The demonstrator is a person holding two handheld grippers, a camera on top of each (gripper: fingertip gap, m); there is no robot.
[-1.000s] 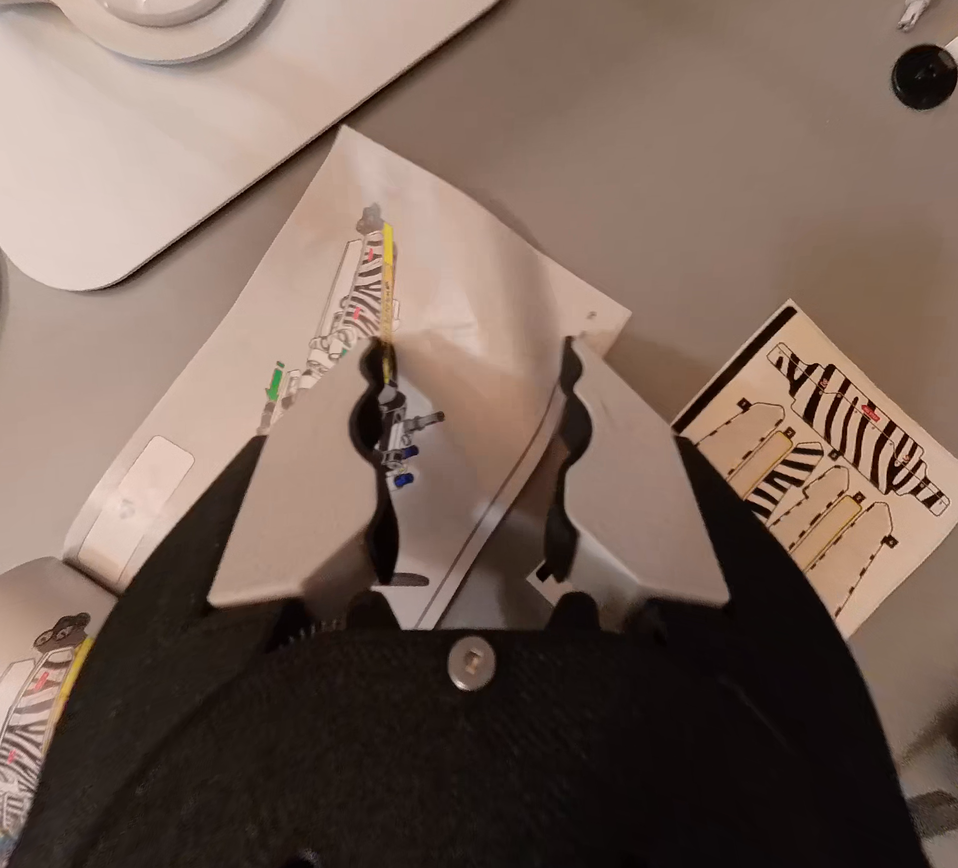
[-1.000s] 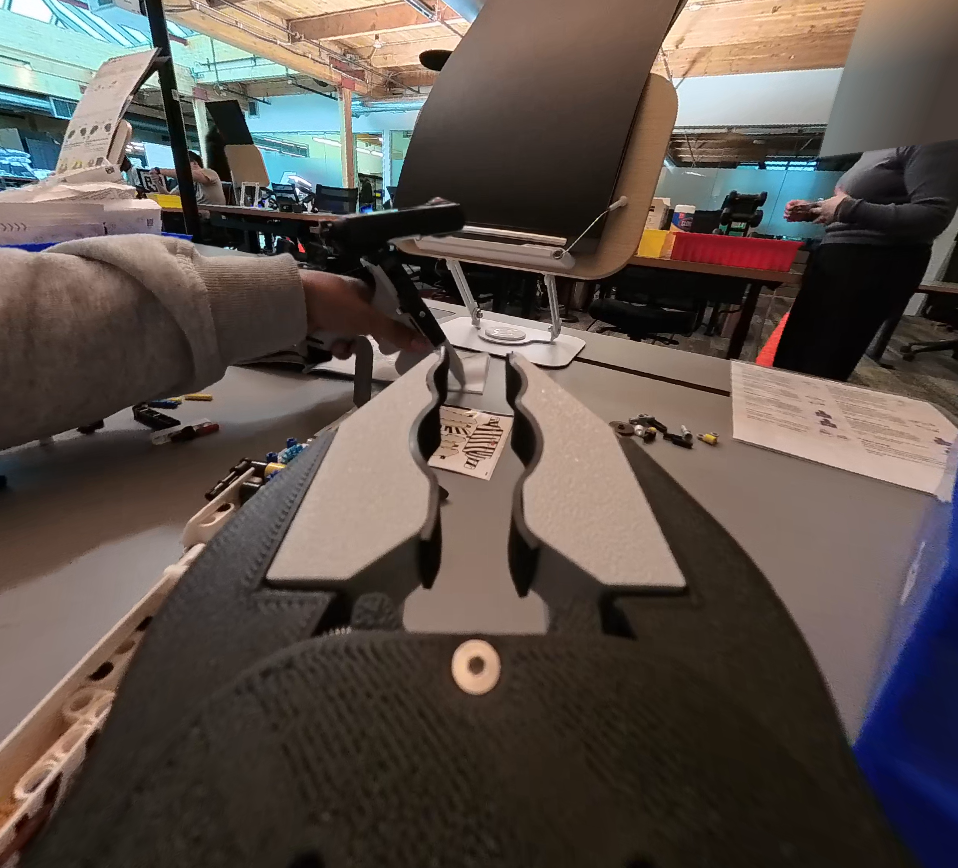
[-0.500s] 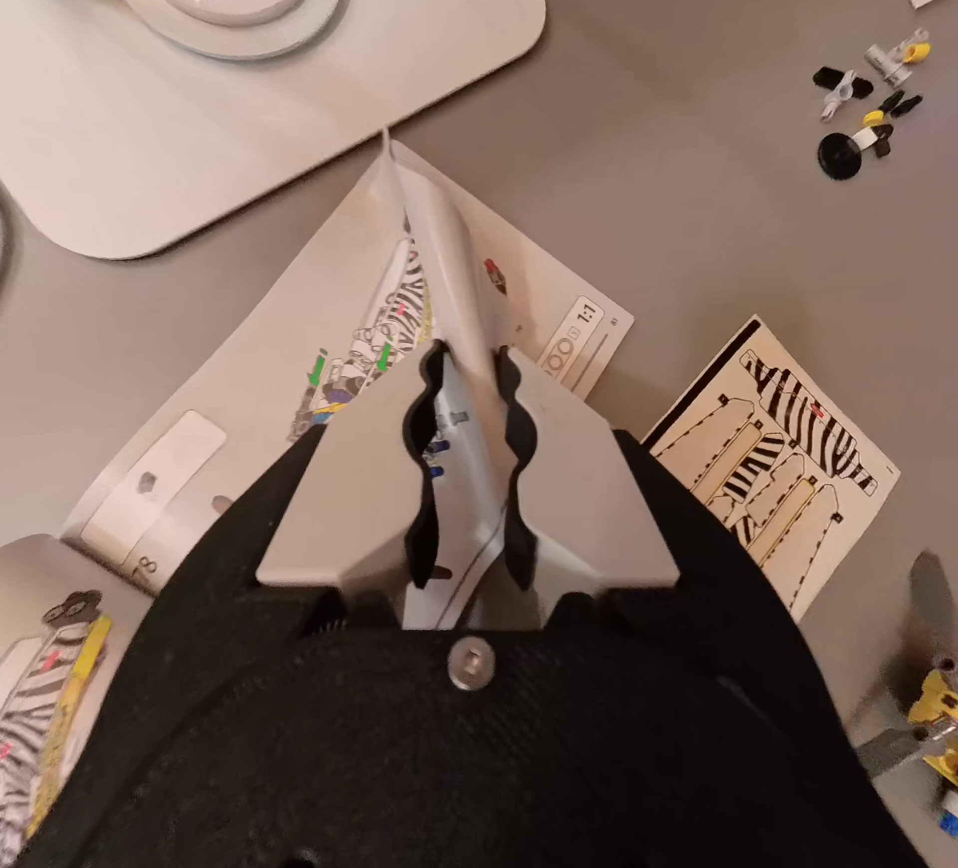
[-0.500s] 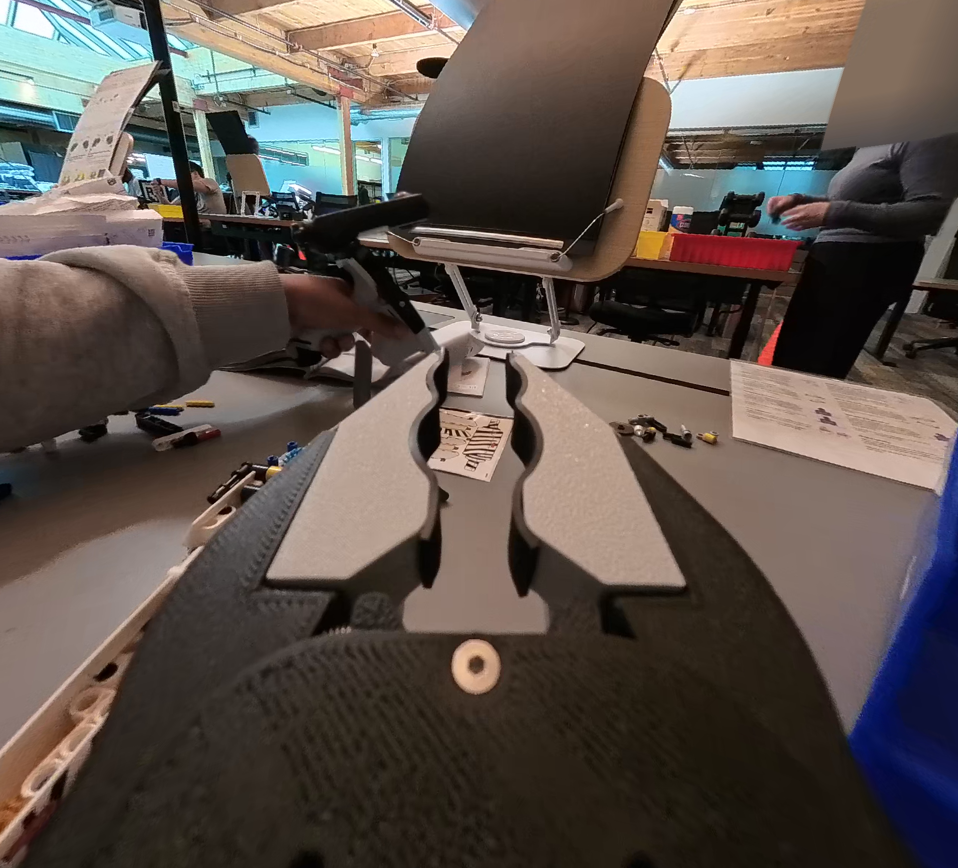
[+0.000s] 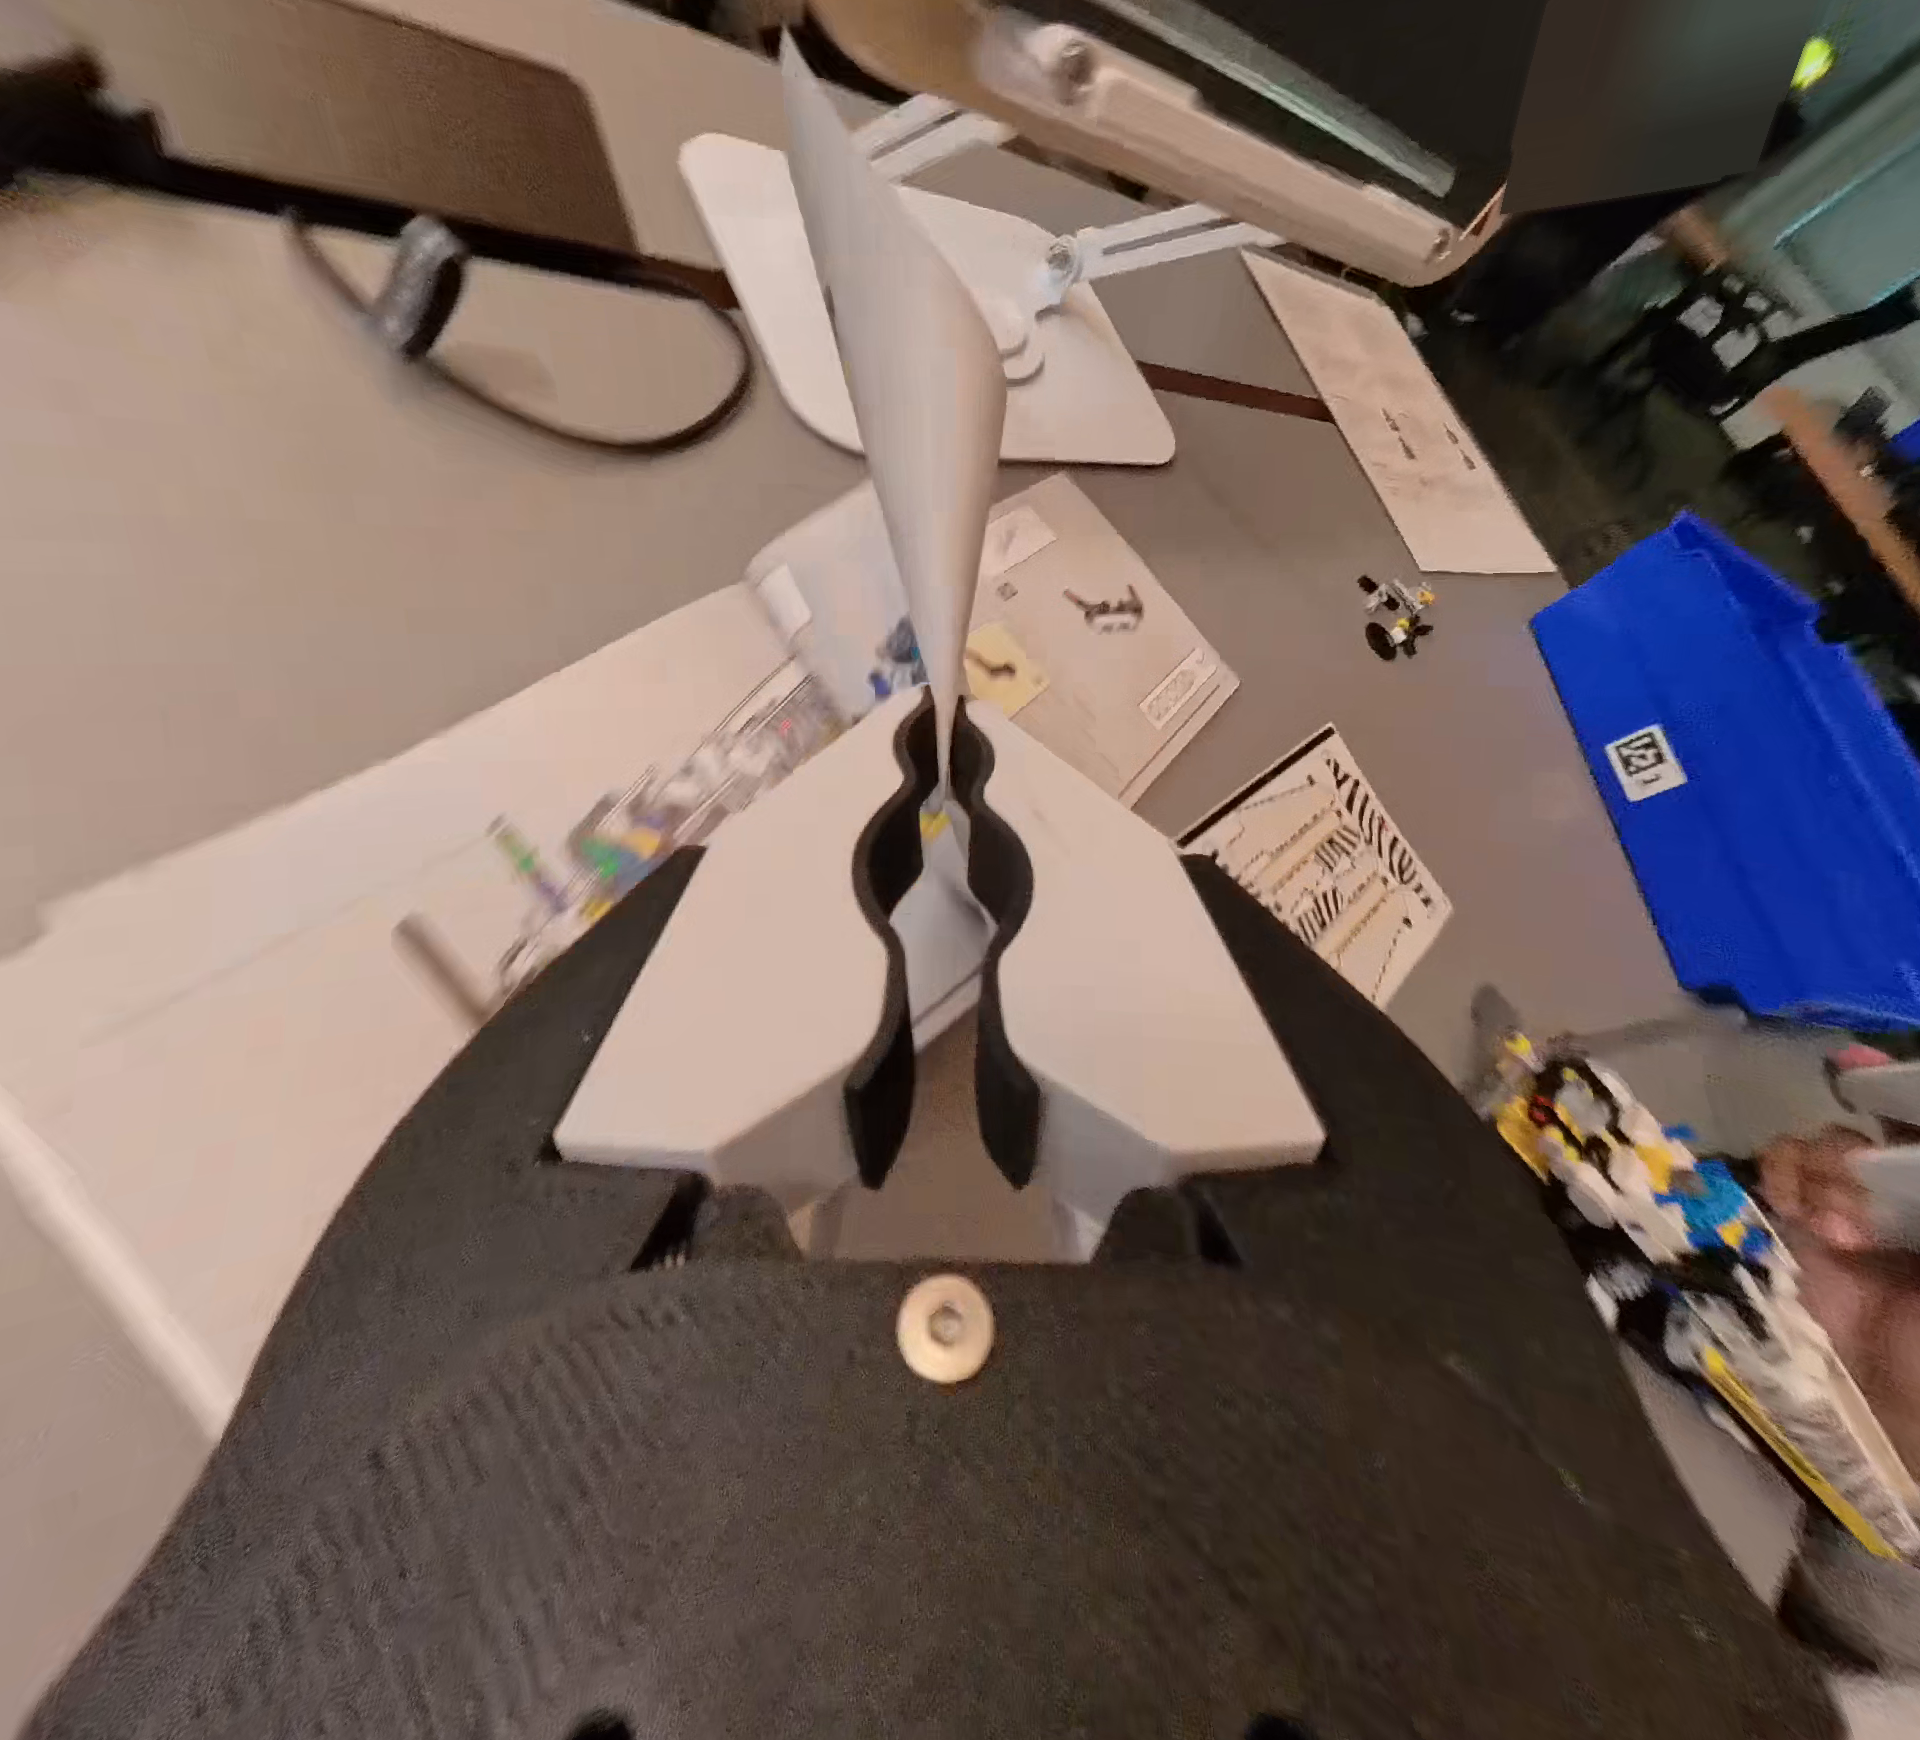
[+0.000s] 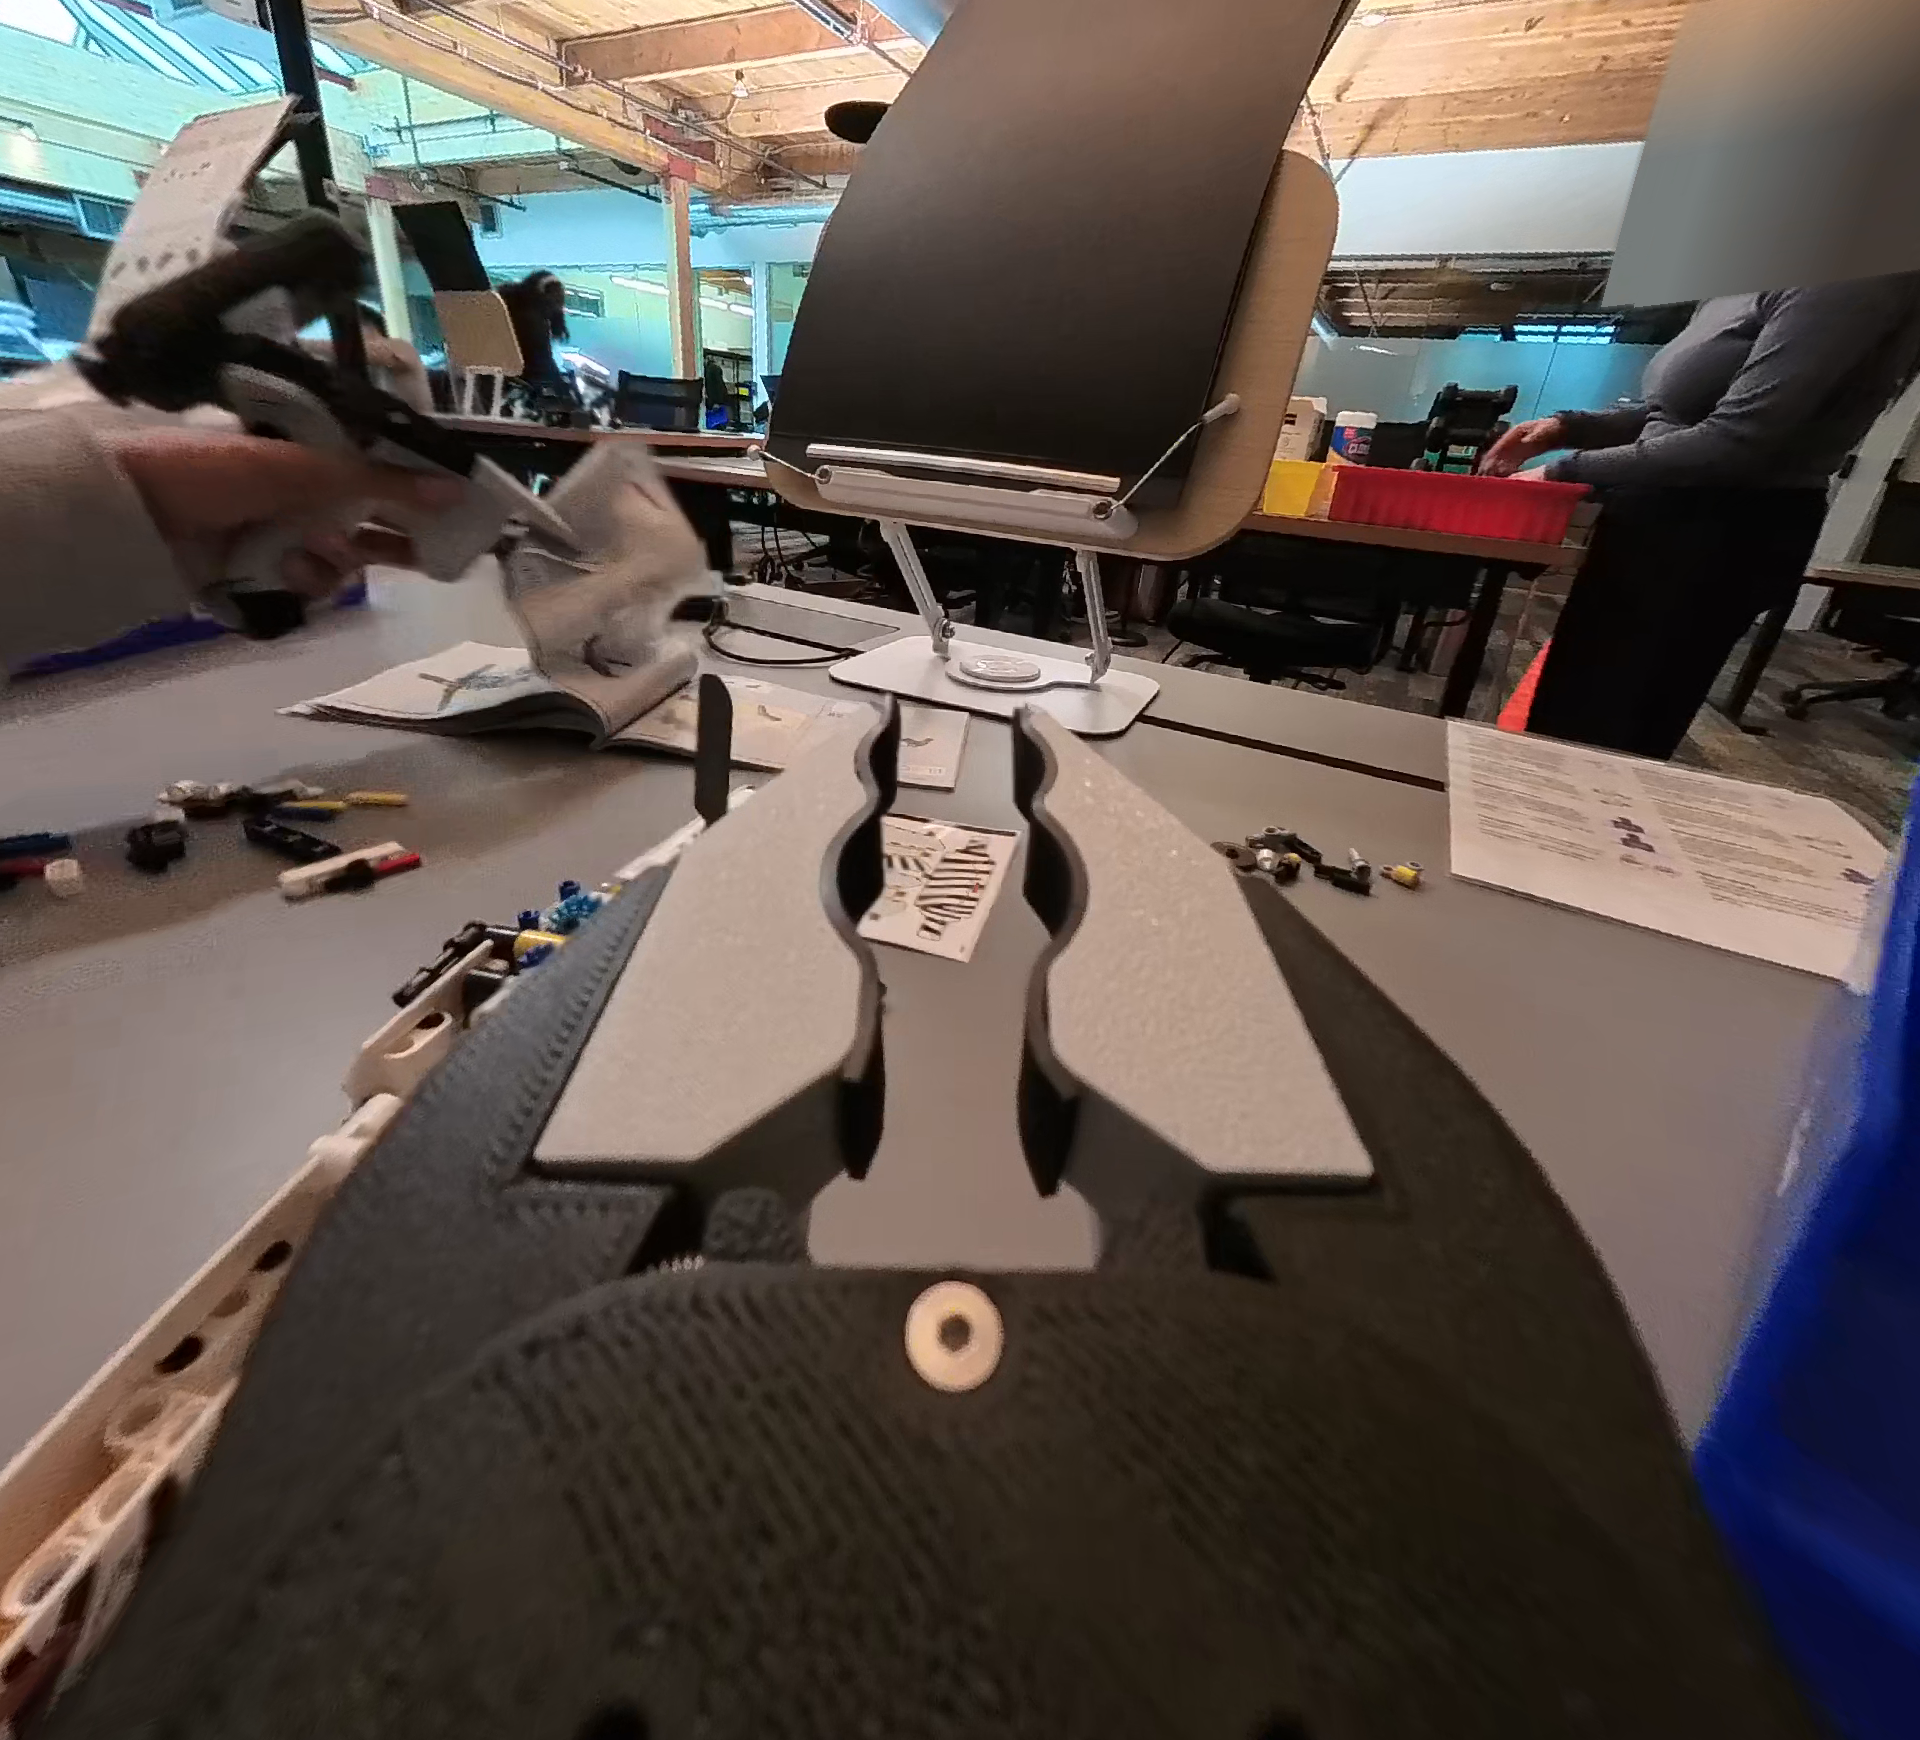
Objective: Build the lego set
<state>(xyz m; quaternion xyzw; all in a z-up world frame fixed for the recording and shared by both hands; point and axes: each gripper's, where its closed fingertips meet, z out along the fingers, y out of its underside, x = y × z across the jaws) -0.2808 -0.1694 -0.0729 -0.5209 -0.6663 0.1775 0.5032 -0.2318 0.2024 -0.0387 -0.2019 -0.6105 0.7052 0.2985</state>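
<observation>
My left gripper (image 5: 943, 716) is shut on a page (image 5: 904, 319) of the instruction booklet (image 5: 1101, 641) and holds it lifted above the table. In the right wrist view the left gripper (image 6: 520, 527) is raised at the left, with the blurred page (image 6: 623, 568) curling up from the open booklet (image 6: 488, 693). My right gripper (image 6: 954, 726) is open and empty, low over the grey table. The white, part-built lego model (image 6: 166, 1358) lies right beside it on the left; it also shows in the left wrist view (image 5: 1652, 1202). A zebra-striped sticker sheet (image 6: 940, 875) lies ahead.
A book stand (image 6: 1049, 236) with a white base (image 6: 997, 688) stands at the back. Loose small parts lie at the left (image 6: 301, 843) and right (image 6: 1309, 854). A printed sheet (image 6: 1662, 849) and a blue bin (image 5: 1745, 776) are on the right. A person (image 6: 1704, 495) stands behind. Some 40 cm of space lies between my two pairs of fingers.
My left gripper has shut on the booklet page and lifted it up and to the left, turning it over. My right gripper has stayed in place.
</observation>
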